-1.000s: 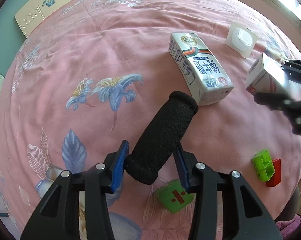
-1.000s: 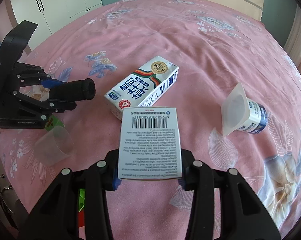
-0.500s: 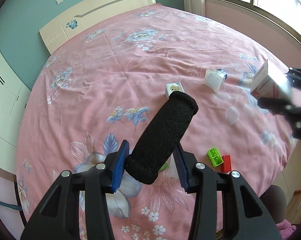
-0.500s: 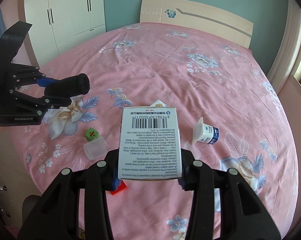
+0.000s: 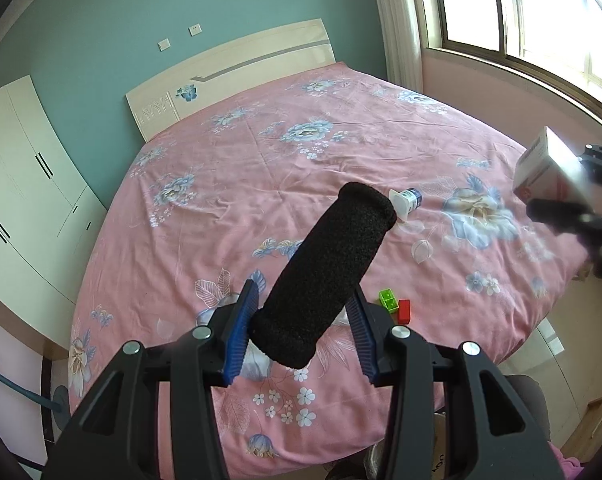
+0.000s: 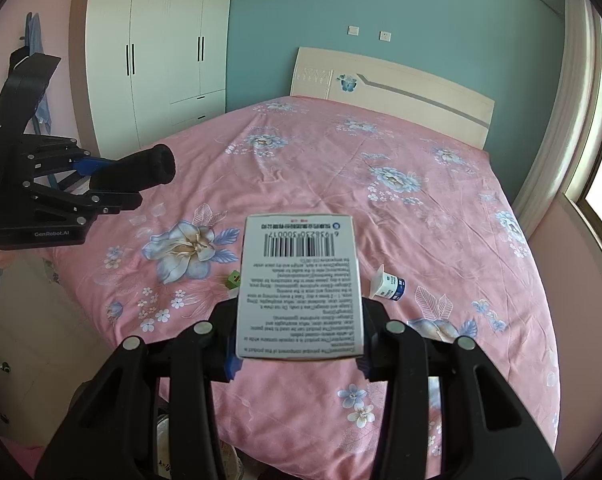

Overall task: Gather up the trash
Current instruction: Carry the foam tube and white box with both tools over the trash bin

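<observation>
My left gripper [image 5: 301, 328] is shut on a black foam tube [image 5: 329, 268], held high above the pink bed; it shows at the left of the right wrist view [image 6: 141, 170]. My right gripper [image 6: 297, 356] is shut on a white medicine box [image 6: 299, 286] with a barcode, also high over the bed; the box shows at the right edge of the left wrist view [image 5: 549, 172]. A white yogurt cup [image 5: 405, 203] lies on its side on the bed, also seen in the right wrist view [image 6: 387, 287]. The milk carton is hidden behind the held items.
The bed [image 5: 261, 168] has a pink flowered cover. A green brick [image 5: 388, 300] and a red brick [image 5: 403, 311] lie near its foot; a green cube [image 6: 233, 279] shows in the right wrist view. A white wardrobe [image 6: 161, 56] stands by the wall, a window [image 5: 541, 16] at the right.
Both grippers have risen far up and back from the bed with their loads; the bed items now look small and far below.
</observation>
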The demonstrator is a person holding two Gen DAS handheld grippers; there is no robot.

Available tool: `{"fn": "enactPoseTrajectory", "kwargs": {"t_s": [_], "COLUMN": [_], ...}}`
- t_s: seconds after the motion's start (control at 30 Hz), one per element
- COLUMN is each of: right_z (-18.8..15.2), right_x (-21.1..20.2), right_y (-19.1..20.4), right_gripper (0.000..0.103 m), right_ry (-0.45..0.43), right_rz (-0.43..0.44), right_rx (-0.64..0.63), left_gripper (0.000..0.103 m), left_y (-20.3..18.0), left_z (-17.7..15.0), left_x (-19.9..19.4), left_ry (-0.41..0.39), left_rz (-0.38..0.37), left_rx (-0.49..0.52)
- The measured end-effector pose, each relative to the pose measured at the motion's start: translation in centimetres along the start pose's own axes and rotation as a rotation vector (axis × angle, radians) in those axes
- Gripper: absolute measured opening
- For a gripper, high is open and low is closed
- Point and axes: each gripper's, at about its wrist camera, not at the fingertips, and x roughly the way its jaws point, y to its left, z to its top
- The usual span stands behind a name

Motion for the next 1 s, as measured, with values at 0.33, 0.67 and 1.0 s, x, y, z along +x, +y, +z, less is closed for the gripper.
{"fn": "enactPoseTrajectory", "kwargs": {"t_s": [0.33,0.67,1.0], "right_z": [-3.6,-8.3,-13.5], "right_x": [-6.0,-5.8,-1.4], "right_y": [3.5,6.4,8.5], "right_gripper": [0.044,0.044,0.044], "right_ry": [-0.004,0.063,0.18], "right_rz": [0.014,0.057,0.115], "right_rx": [-0.054,-0.085,-0.073], "left_gripper": [0.047,0.047,0.047], "left_y": [-1.9,-3.6,-5.2], "left_z": [-5.0,-11.2,-17.1], "left_x": [-6.6,-6.4,-1.2], "left_ry": [-0.032,0.038,0.169], "left_rz": [0.022,-0.005,-0.066], "left_rx": [-0.008,0.004,0.0]}}
